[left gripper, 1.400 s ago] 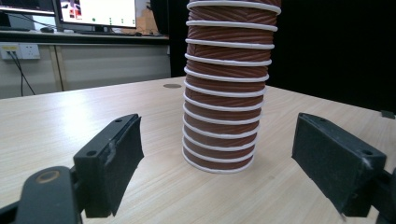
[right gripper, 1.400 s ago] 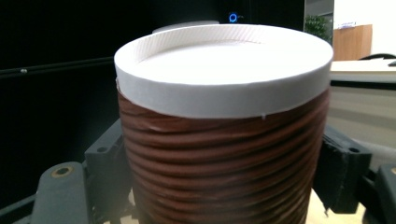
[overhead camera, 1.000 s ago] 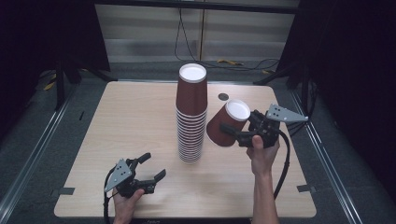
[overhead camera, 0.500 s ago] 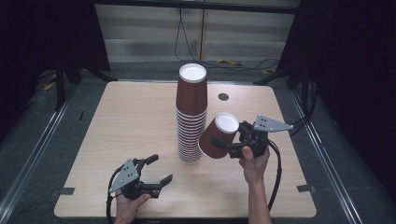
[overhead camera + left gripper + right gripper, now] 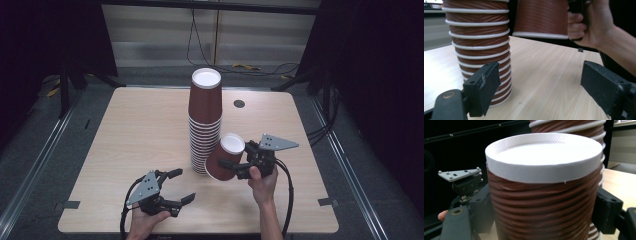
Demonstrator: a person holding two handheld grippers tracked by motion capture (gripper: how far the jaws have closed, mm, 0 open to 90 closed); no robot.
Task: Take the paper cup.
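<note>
Brown paper cup (image 5: 225,159), gripped by the right gripper (image 5: 235,169), has sunk toward the desk (image 5: 140,130), at four o'clock of the cup stack (image 5: 204,122); the left gripper (image 5: 181,186) jaws are open, empty.

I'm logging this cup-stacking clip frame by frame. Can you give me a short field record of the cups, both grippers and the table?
stack: tall stack of upturned brown cups, mid table
held cup: single brown cup, upturned, tilted, right of the stack
right gripper: shut on the single cup's sides
left gripper: jaws apart, nothing between them, near the front edge
table: light wood
</note>
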